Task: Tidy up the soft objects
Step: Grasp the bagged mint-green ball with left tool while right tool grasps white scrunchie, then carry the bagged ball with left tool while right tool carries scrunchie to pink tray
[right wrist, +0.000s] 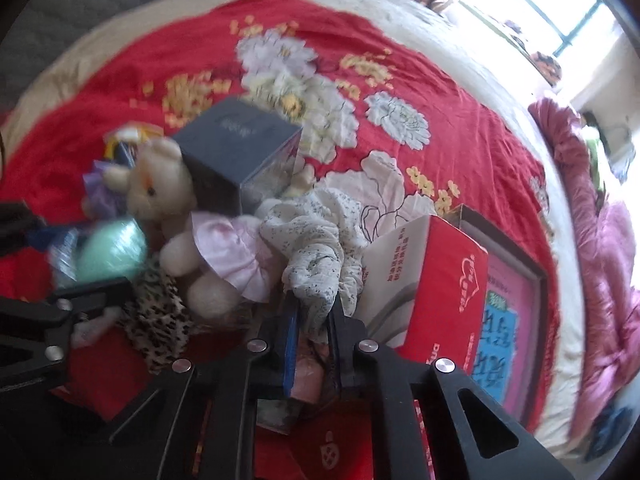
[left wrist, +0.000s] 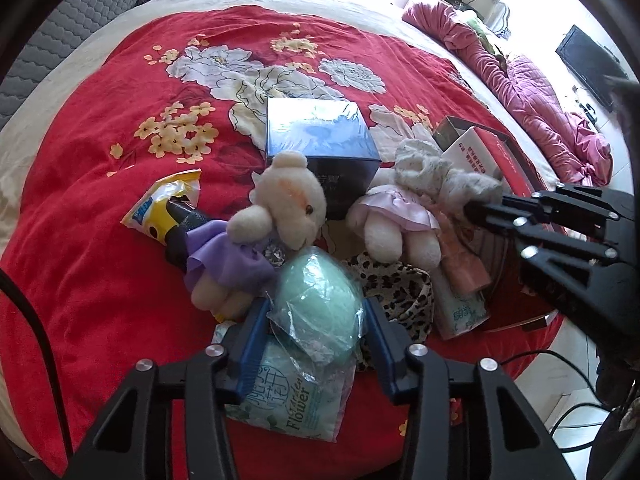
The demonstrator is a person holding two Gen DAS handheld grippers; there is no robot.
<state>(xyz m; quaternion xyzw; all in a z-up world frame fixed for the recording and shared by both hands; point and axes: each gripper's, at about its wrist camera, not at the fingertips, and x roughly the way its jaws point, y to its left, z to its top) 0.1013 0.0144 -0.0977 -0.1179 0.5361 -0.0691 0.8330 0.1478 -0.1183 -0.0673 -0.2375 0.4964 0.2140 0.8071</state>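
My left gripper [left wrist: 316, 316] is shut on a mint-green soft ball in clear plastic wrap [left wrist: 316, 296], over a tissue pack [left wrist: 292, 408]. The ball also shows in the right wrist view [right wrist: 110, 254]. My right gripper [right wrist: 314, 312] is shut on a white flower-print cloth [right wrist: 316, 240]; in the left wrist view the cloth [left wrist: 432, 168] hangs from its fingers [left wrist: 480, 208]. A cream teddy in a purple dress [left wrist: 280, 208] and another in a pink dress [left wrist: 394, 216] lie on the red bedspread [left wrist: 100, 208]. A leopard-print cloth [left wrist: 400, 288] lies between them.
A dark blue box [left wrist: 320, 136] stands behind the teddies. A red and white carton [right wrist: 436, 280] and a framed pink board [right wrist: 508, 320] lie at the right. A yellow snack packet [left wrist: 168, 204] is at the left. A pink quilt [left wrist: 540, 108] lies along the bed's right edge.
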